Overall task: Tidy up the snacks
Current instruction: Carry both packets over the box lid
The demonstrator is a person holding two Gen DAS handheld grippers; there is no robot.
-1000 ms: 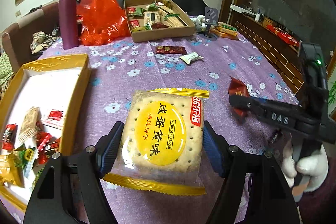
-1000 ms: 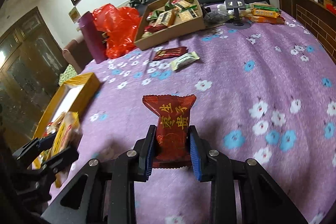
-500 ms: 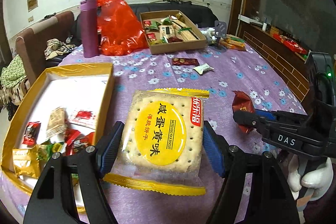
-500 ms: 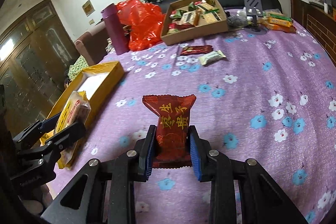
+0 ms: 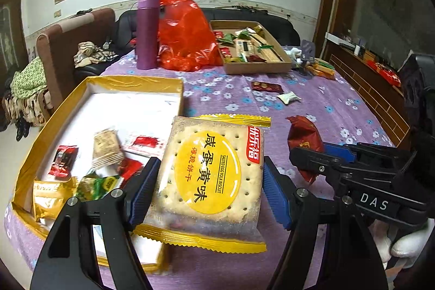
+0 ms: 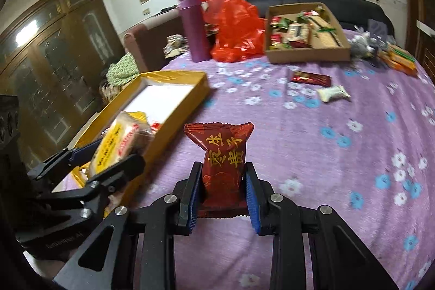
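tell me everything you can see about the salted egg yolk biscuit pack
The salted egg yolk biscuit pack is a square, clear plastic wrapper with crimped yellow ends, showing a pale, pin-holed cracker inside. A yellow oval carries Chinese characters and "SALTED EGG YOLK BISCUIT", with a red brand tab at its corner. It is sealed, held face-up off the table, clamped at its two sides by the left gripper, at the gold box's near edge.
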